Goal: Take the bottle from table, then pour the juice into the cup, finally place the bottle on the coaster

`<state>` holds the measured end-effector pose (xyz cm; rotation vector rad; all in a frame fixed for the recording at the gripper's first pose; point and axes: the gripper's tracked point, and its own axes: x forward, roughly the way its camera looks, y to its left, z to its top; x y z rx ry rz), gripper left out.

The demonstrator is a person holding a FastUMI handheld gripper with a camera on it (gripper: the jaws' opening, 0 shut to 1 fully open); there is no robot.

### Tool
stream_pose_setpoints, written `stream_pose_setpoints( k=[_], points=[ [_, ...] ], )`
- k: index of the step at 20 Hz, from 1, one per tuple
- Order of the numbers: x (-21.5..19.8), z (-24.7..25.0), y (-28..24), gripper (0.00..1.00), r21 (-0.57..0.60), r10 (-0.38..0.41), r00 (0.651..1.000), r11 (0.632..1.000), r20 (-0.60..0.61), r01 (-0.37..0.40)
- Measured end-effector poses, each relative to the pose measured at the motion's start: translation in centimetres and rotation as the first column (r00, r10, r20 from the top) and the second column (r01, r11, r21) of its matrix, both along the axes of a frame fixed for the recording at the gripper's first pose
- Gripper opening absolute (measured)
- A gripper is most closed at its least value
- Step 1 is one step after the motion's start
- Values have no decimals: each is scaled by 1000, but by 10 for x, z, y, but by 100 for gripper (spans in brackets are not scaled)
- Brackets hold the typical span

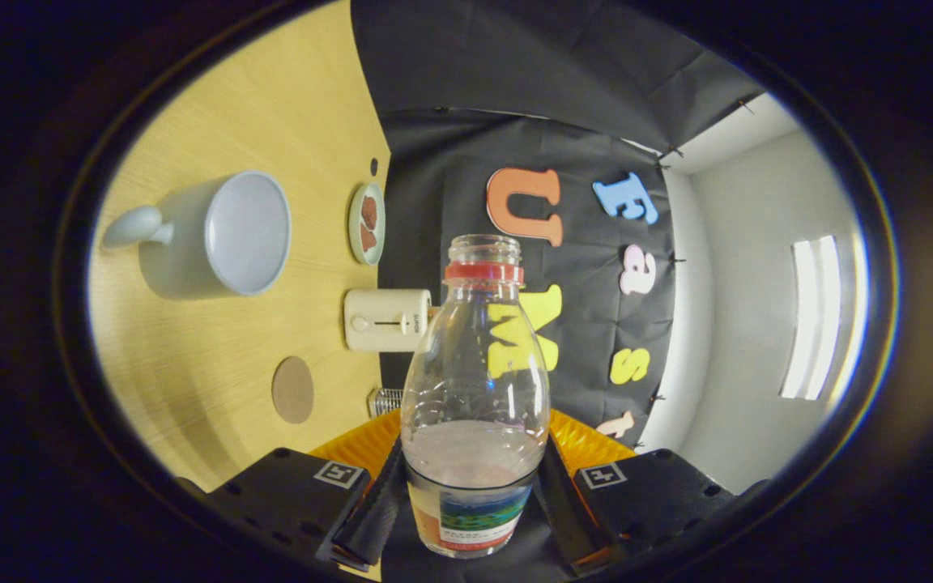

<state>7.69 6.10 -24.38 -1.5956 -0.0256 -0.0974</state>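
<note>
My gripper (468, 494) is shut on a clear plastic bottle (475, 380), both fingers pressing its labelled lower body. The bottle has a red neck ring, no cap, and a little pale juice at the level of the fingers. The view is rolled sideways, so the wooden table (215, 372) stands like a wall to the left. On it, well beyond the fingers, a white cup (219, 235) shows its open mouth and handle. A round brown coaster (293, 389) lies on the table nearer the fingers than the cup.
A cream toaster (386, 320) stands at the table's far edge by the black cloth. A small plate (367, 223) with reddish pieces sits past the cup. A metal rack (386, 401) and an orange ribbed thing (580, 441) lie behind the bottle.
</note>
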Motion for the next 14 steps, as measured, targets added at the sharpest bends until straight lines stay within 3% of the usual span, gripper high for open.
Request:
stream_pose_setpoints(
  k=[14],
  points=[
    [1, -22, -13, 82, -147, -47, 999, 988, -28, 42]
  ],
)
